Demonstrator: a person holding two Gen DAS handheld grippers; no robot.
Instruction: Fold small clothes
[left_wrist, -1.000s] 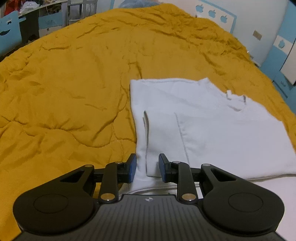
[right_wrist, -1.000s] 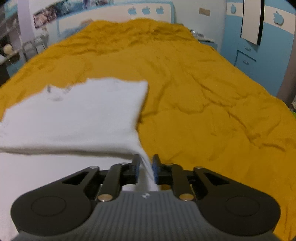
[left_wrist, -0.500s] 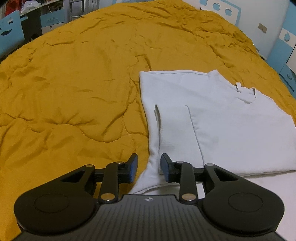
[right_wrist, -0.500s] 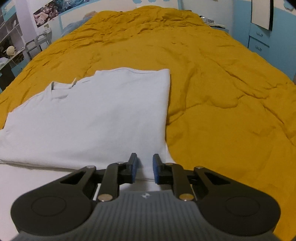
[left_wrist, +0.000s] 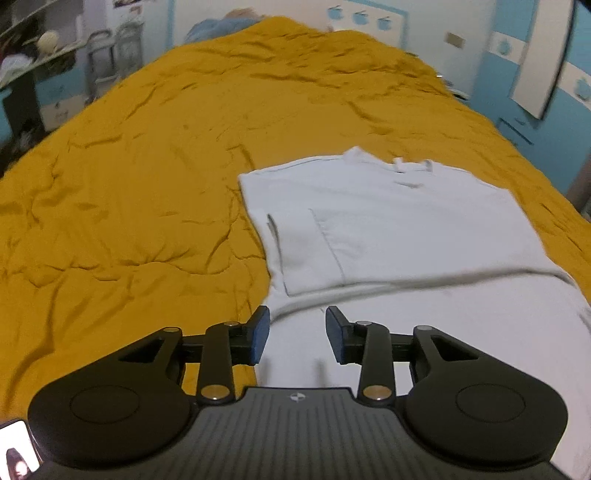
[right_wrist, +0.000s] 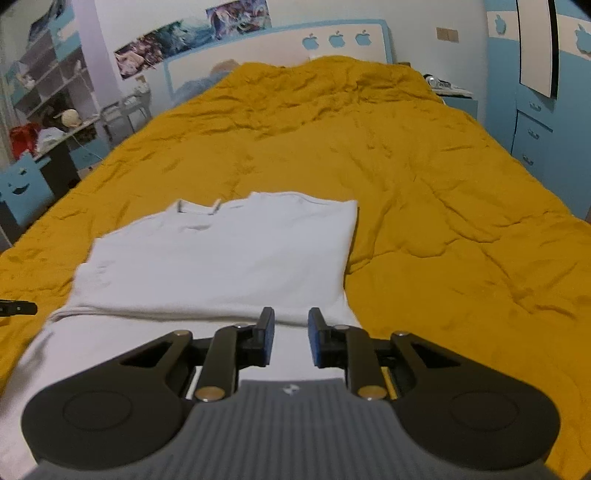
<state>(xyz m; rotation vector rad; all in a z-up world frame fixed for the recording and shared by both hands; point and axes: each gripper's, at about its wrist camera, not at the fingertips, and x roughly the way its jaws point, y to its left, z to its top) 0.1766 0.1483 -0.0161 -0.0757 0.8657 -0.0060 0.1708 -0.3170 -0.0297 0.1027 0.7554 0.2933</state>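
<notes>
- Both of my grippers have lifted off the cloth since a second ago: then the left gripper (left_wrist: 297, 334) and the right gripper (right_wrist: 291, 336) each had an edge of the white T-shirt (left_wrist: 388, 229) between their blue pads; now each gap is bare.
- Left jaws: spread and opening, nothing between them. Right jaws: a narrower gap, also opening, nothing between them.
- White T-shirt: it lies flat on the bed, with its upper part folded over the lower part that runs toward me under both grippers. I see the collar at the far edge and 1 sleeve tucked in along the left side.
- Handling, as I judge it: thin knit, light and limp. It will sag and crease the moment I lift it, and 1 layer may slide over another, so I would lift both corners together and keep them level.
- Where to take hold: the 2 near corners of the lower layer, 1 per gripper, pinching at the hem, where the fabric is doubled and slips less.
- Surface: a mustard-yellow quilt (right_wrist: 443, 221), soft and rumpled. It gives under pressure, so I could pinch quilt along with shirt.
- Room: a blue and white headboard with apple shapes (right_wrist: 336, 38), blue drawers on the right (right_wrist: 535, 129), and cluttered shelves at the left (right_wrist: 48, 92).
</notes>
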